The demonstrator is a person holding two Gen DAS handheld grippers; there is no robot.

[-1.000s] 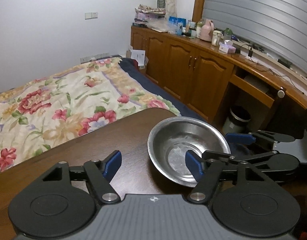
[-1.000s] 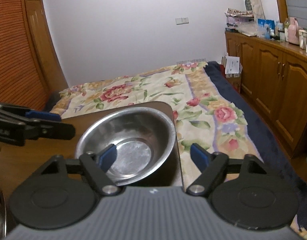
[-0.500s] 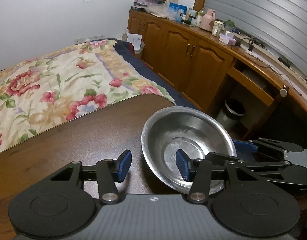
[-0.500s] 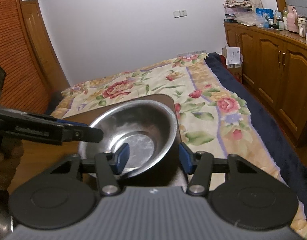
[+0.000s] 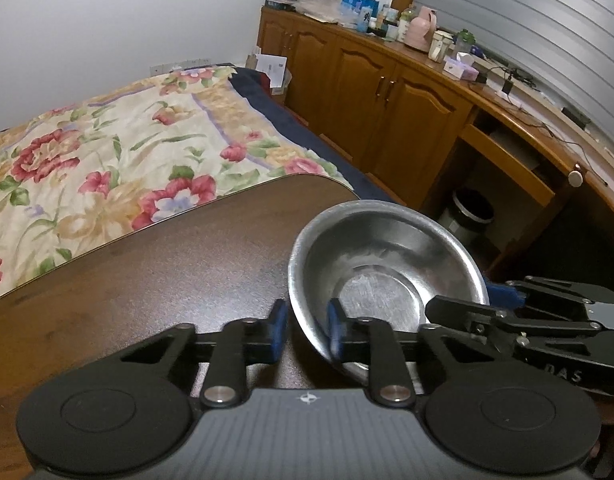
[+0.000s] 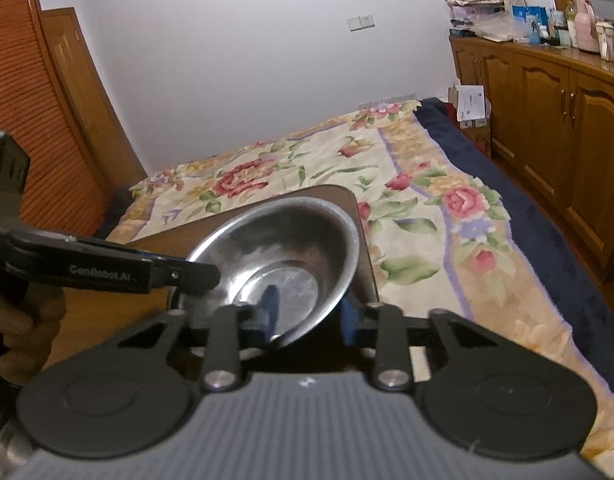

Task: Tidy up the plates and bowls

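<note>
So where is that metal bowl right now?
The steel bowl sits at the wooden table's far right corner beside the bed, gripped by the left claw and right claw.

Floral bedspread point(image 5: 107, 160), wooden cabinets point(image 5: 387, 92), white wall point(image 6: 247, 60).

Scuffed, shiny metal bowl point(image 5: 387, 264) on a dark, smooth wood tabletop point(image 5: 167, 272); matt black plastic left tool point(image 5: 303, 326).
</note>
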